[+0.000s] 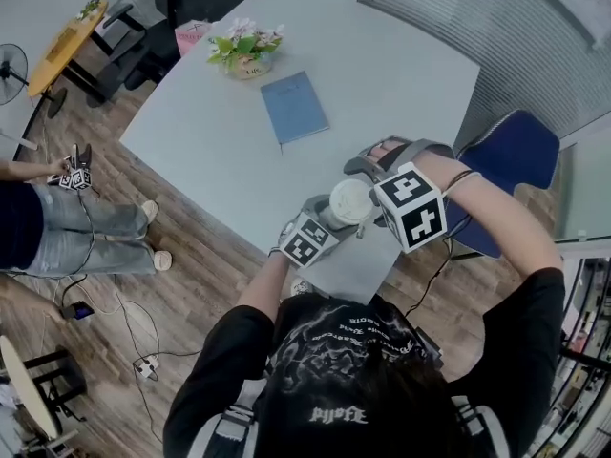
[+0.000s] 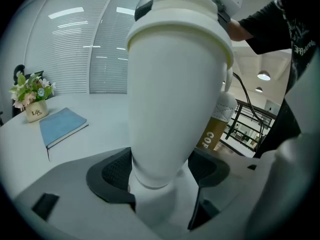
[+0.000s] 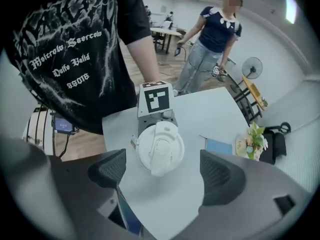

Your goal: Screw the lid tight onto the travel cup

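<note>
Right gripper view: right gripper [image 3: 165,171] jaws gape wide, lid [image 3: 160,148] between them, untouched; left gripper [image 2: 162,170] jaws clamp travel cup [image 2: 175,99] base.

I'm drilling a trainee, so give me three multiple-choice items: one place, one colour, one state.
1. Where does the flat blue notebook lie? A on the floor; B on the pale table; C on a chair.
2. What colour is the tapered plastic travel cup? A white; B red; C black.
3. How do the jaws of the right hand-held gripper stand? A shut on the cup; B wide apart, off the round white lid; C shut on the notebook.
Answers: B, it lies flat on the tabletop; A, its wall is white all over; B, both pads stand clear of the lid.
</note>
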{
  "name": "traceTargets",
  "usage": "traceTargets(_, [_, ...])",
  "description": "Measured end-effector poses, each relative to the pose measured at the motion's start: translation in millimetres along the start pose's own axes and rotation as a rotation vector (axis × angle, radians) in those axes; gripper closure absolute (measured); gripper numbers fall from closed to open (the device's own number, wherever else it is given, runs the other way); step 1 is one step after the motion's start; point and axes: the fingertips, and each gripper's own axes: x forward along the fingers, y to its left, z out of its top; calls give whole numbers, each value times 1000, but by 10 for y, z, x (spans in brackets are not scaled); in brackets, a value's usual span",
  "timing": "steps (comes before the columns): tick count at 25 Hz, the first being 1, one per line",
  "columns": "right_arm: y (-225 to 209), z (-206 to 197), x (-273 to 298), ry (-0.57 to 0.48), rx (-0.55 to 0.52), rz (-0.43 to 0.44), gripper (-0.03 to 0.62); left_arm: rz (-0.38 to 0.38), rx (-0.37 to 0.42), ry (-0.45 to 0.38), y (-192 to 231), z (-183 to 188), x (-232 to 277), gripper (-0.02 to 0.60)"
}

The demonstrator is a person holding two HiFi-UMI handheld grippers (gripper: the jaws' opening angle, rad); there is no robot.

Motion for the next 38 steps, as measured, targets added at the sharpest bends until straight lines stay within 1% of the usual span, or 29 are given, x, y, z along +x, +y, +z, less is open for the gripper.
traceTargets(2, [-3,56,45,10,-104,21,125,-3,-1,9,12,3,-5,209])
traceTargets(4, [6,36,121,51,-228,32,126,-1,-4,13,18,3,11,210])
traceTargets(6, [14,3,193,87,-328,50,138,-1,0,21,21,6,20,210])
traceTargets(11, [56,32,296,101,-467,104,168,-5,19,37,14,1,3,210])
traceTargets(13, [74,18,322,105,-480,119,183,-5,18,33,20,-1,16,212])
traceTargets(15, [59,22,334,94,-441,128,186,-3,21,28,39,-2,22,212])
traceTargets(17, [52,36,351,64,-379,137,187,-3,25,28,48,-8,25,212])
traceTargets(22, [23,65,346,-28,-166,131,187,7,23,26,54,-25,36,213])
traceTargets(27, [10,45,359,-71,30,120,191,18,26,9,67,-22,45,213])
traceTargets(34, [-33,65,367,-164,290,43,191,28,19,8,56,-52,50,215])
traceTargets(38, [-63,80,327,-208,414,-8,191,44,25,6,58,-33,25,216])
